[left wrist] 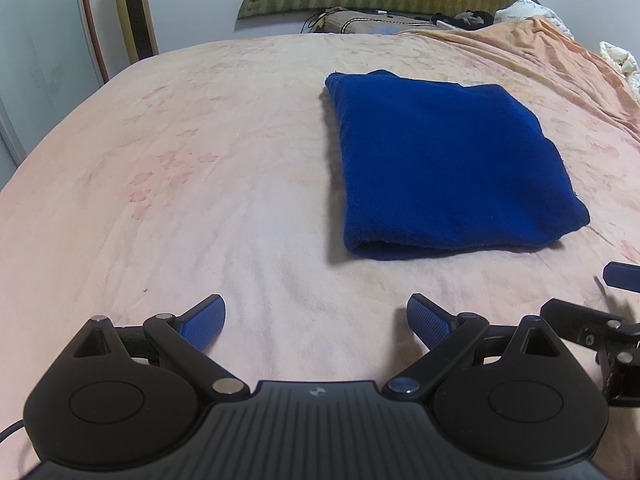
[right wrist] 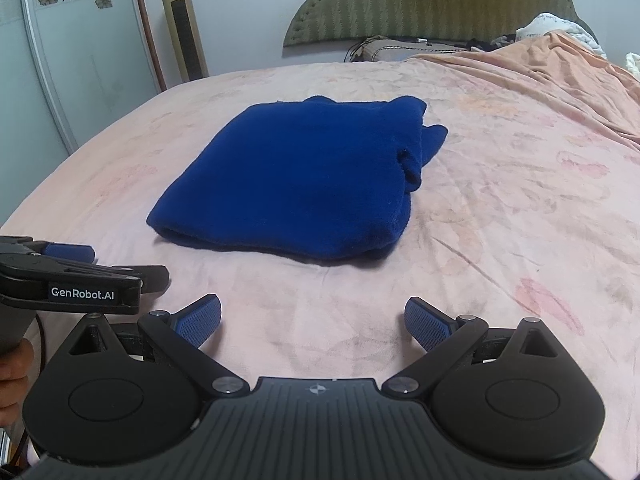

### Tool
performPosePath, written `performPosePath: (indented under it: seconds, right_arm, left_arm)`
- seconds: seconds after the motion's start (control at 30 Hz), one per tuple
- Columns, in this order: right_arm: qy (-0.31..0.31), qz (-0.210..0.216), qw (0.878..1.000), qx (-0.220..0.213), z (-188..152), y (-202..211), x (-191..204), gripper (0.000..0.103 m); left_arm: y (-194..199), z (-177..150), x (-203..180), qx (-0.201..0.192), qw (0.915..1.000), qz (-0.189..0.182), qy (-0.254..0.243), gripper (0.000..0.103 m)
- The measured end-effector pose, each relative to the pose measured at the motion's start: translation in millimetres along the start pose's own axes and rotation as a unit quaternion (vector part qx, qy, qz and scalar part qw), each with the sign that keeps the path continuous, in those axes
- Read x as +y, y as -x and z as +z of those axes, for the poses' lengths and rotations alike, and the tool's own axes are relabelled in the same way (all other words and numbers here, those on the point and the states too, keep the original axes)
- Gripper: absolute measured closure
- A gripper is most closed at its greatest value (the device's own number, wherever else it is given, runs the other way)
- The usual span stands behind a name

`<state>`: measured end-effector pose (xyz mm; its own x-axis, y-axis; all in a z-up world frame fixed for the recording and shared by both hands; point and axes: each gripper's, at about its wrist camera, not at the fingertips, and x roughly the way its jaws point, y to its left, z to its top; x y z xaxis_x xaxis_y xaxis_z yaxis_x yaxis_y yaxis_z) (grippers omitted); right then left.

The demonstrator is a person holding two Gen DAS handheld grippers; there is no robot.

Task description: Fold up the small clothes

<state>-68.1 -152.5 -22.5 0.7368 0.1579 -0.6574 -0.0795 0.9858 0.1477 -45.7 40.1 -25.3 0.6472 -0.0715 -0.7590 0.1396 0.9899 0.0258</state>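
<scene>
Left gripper (left wrist: 316, 322): jaws spread wide, nothing between them, hovering over the bed's near edge, clear of the cloth.

Right gripper (right wrist: 313, 320): jaws likewise spread and empty, just beside the left one, over the same near edge.

Blue garment (right wrist: 296, 176): thick fleece-like piece, already folded into a rough rectangle, lying on the bed a little in from the near edge, ahead of both grippers and touched by neither. Folded edge faces the grippers; the right side shows bunched, uneven layers.

Risks, as judged:
- The bunched right-side layers look loose; a pinch taking only the top layer would likely peel the stack open rather than fold it.
- The plush bulk may spring back if a further fold is released without pressing.
- A low approach could snag the sheet along with the garment and drag both.
- The two grippers sit close; crossing paths could knock them together.

Bed (left wrist: 200, 200): pale pink sheet with faded floral print, lightly creased. An orange blanket (right wrist: 560, 68) is heaped at the far right corner.

Room: green padded headboard (right wrist: 440, 4) at the far edge, a pillow and small clutter below it; a gold tower fan (right wrist: 184, 24) and a flower-patterned wardrobe door (right wrist: 72, 48) at the far left.
</scene>
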Motion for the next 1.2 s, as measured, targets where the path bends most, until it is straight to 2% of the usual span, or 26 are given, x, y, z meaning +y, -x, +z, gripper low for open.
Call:
performPosePath:
  seconds: [0.47,1.2]
  right_arm:
    - [-0.017,0.001,1.000,-0.005,-1.7,3.9,-9.1,0.003]
    - [-0.009,0.003,1.000,-0.003,-3.9,6.2,-4.0,0.003]
  left_arm:
    - [0.1,-1.2,-4.7,0.006,0.9999,0.005,-0.008,0.005]
    - [-0.1,-2.9,-2.7,0.011,0.9999,0.005,-0.003,0.005]
